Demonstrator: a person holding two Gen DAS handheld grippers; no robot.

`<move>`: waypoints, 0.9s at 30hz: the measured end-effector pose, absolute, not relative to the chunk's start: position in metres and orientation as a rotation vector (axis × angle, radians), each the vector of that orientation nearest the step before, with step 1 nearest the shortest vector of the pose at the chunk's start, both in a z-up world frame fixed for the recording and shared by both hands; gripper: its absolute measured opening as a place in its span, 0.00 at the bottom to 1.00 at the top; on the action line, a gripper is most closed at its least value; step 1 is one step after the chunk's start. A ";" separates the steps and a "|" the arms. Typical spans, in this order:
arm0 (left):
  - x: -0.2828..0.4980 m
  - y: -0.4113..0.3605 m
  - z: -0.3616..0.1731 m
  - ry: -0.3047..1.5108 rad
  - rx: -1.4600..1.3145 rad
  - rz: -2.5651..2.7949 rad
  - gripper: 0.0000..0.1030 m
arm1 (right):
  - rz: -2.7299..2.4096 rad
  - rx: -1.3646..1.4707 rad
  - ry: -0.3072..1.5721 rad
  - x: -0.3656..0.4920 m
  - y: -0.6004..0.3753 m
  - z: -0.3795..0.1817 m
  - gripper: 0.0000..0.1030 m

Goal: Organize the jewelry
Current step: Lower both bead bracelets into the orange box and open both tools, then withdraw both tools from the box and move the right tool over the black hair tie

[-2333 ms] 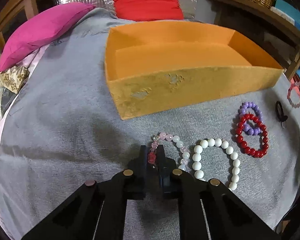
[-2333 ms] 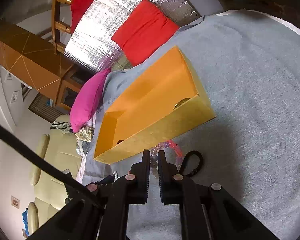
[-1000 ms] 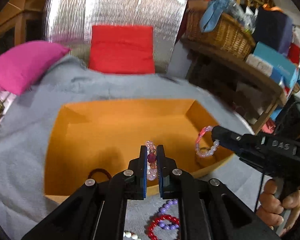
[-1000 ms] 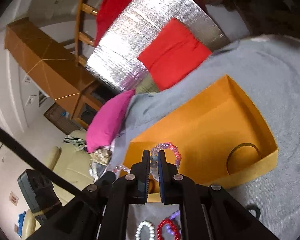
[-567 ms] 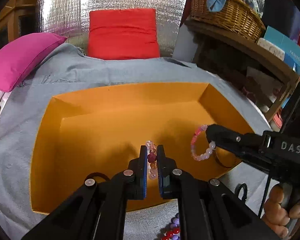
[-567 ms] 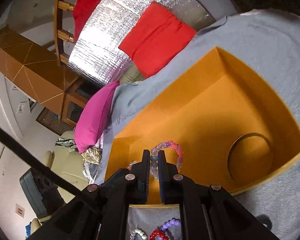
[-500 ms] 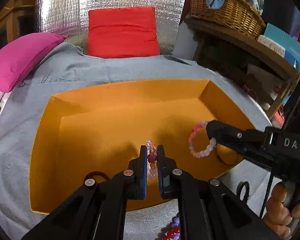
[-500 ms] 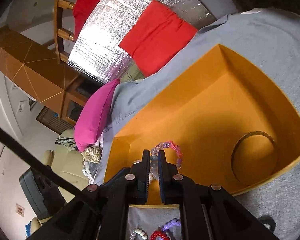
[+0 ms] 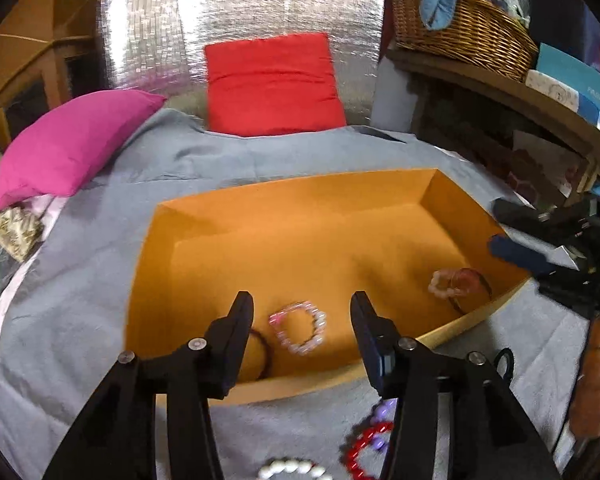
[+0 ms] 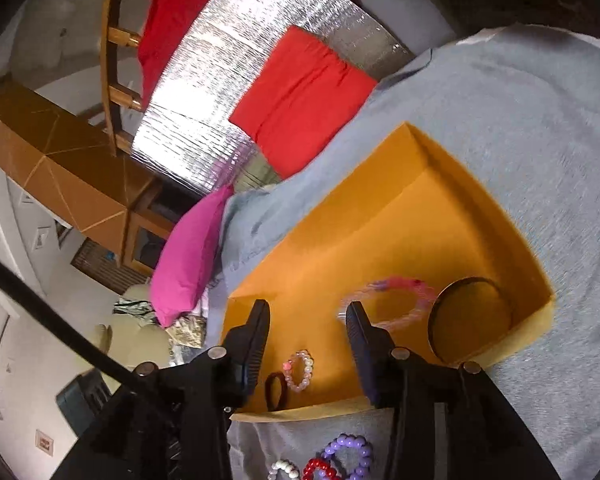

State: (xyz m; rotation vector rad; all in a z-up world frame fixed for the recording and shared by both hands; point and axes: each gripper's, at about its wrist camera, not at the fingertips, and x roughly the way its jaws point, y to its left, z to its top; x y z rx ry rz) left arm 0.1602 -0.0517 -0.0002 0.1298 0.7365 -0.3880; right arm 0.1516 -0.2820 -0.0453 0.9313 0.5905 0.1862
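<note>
Grey bed cover (image 9: pixel 100 320) carries an orange box (image 9: pixel 228 216) holding two pink bead bracelets. Both grippers, left (image 9: pixel 302 312) and right (image 10: pixel 308 320), hover wide open and empty. Remaining bracelets, white (image 9: pixel 292 470), red (image 9: pixel 360 450) and purple (image 10: pixel 346 454), lie outside the box's near wall, below the left fingers, likely nearer.

**Both grippers spread wide**

My left gripper (image 9: pixel 302 312) has its fingers spread far apart, nothing between them. My right gripper (image 10: pixel 307 322) is spread just as wide and grips nothing. From the left wrist view, the right gripper sits off to its right, my hand (image 9: pixel 594 392) on its handle.
</note>
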 end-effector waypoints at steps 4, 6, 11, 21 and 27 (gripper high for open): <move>0.153 -0.037 0.003 0.723 0.111 -0.334 0.50 | 0.222 0.912 0.530 0.136 -0.293 -0.030 0.42; 0.147 -0.033 0.005 0.717 0.101 -0.331 0.50 | 0.209 0.898 0.513 0.128 -0.297 -0.024 0.42; 0.131 -0.026 0.005 0.702 0.148 -0.301 0.56 | 0.177 0.888 0.520 0.111 -0.311 -0.020 0.42; 0.090 0.003 -0.011 0.748 0.175 -0.243 0.62 | 0.111 0.861 0.574 0.061 -0.328 -0.019 0.42; 0.074 0.009 -0.026 0.788 0.219 -0.261 0.63 | 0.083 0.886 0.663 0.042 -0.328 -0.033 0.42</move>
